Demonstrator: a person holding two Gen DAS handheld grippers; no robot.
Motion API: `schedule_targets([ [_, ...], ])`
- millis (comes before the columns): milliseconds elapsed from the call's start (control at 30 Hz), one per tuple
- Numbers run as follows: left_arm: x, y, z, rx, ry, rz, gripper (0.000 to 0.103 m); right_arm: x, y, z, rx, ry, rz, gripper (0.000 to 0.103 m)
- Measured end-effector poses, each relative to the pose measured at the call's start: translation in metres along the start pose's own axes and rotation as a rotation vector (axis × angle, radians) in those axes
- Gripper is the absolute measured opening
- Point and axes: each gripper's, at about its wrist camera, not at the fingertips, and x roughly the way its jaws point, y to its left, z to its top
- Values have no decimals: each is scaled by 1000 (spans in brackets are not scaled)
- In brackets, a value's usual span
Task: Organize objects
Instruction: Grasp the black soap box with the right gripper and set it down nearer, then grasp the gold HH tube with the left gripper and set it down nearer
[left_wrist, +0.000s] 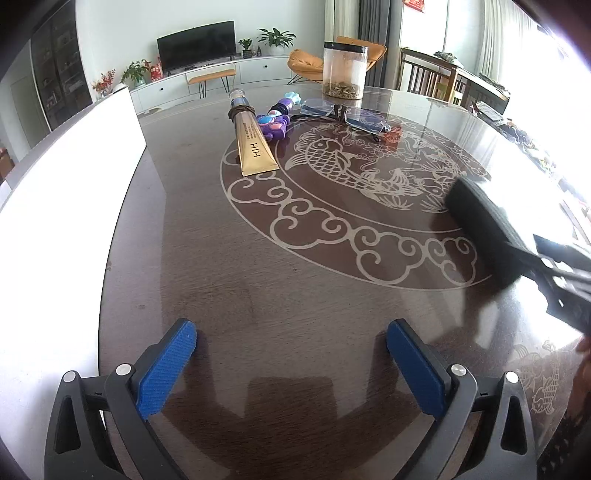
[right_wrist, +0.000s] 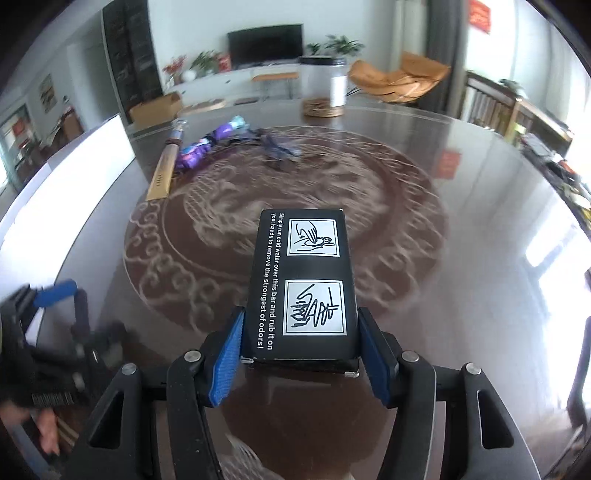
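Right tongs (right_wrist: 301, 354) clamp matte black rectangular box (right_wrist: 301, 280) | left tongs (left_wrist: 291, 363) apart | glossy table (left_wrist: 258, 266)

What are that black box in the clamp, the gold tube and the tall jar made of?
Black box: looks like matte printed cardboard, with crisp folded edges and white lettering. Gold tube: probably soft plastic or laminate with a metallic sheen; flat crimped end. Tall jar: clear, glass or plastic, hard to tell; contents show through.
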Motion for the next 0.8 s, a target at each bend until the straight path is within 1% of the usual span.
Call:
schedule_targets([
  [33, 0, 0, 0, 0, 0, 0, 103, 0, -4, -5, 19, 2, -1, 69],
  [67, 0, 0, 0, 0, 0, 0, 103, 0, -7, -9, 38, 2, 2, 82],
  [100, 0, 0, 0, 0, 0, 0, 103, 0, -10, -11, 60, 0, 8, 86],
  [167, 0, 0, 0, 0, 0, 0, 103, 1, -13, -10, 81, -10, 18, 88],
  [200, 0, 0, 0, 0, 0, 0, 103, 1, -13, -9, 82, -11, 14, 90],
  [267, 0, 0, 0, 0, 0, 1, 103, 6, -13, -10, 85, 2, 0, 92],
  [367, 1, 0, 2, -7, 4, 4, 103, 10, -8, -10, 65, 17, -7, 98],
  [400, 1, 0, 4, -15, 6, 11, 103, 11, -6, -10, 54, 22, -12, 99],
  [467, 6, 5, 12, -75, 16, 47, 103, 13, -1, -10, 32, 31, -18, 101],
  [500, 9, 8, 18, -108, 23, 48, 103, 13, 0, -11, 26, 34, -19, 101],
  [533, 13, 14, 31, -161, 27, 25, 103, 14, 0, -12, 21, 36, -21, 102],
  [567, 14, 17, 40, -195, 15, 19, 103, 14, 0, -12, 18, 37, -21, 102],
  [633, 16, 22, 67, -245, -35, 43, 103, 14, 0, -13, 18, 38, -18, 103],
  [700, 28, 24, 95, -247, -60, 77, 103, 14, 0, -13, 17, 38, -18, 103],
  [800, 52, 29, 130, -232, -61, 113, 103, 14, -1, -13, 16, 39, -20, 103],
])
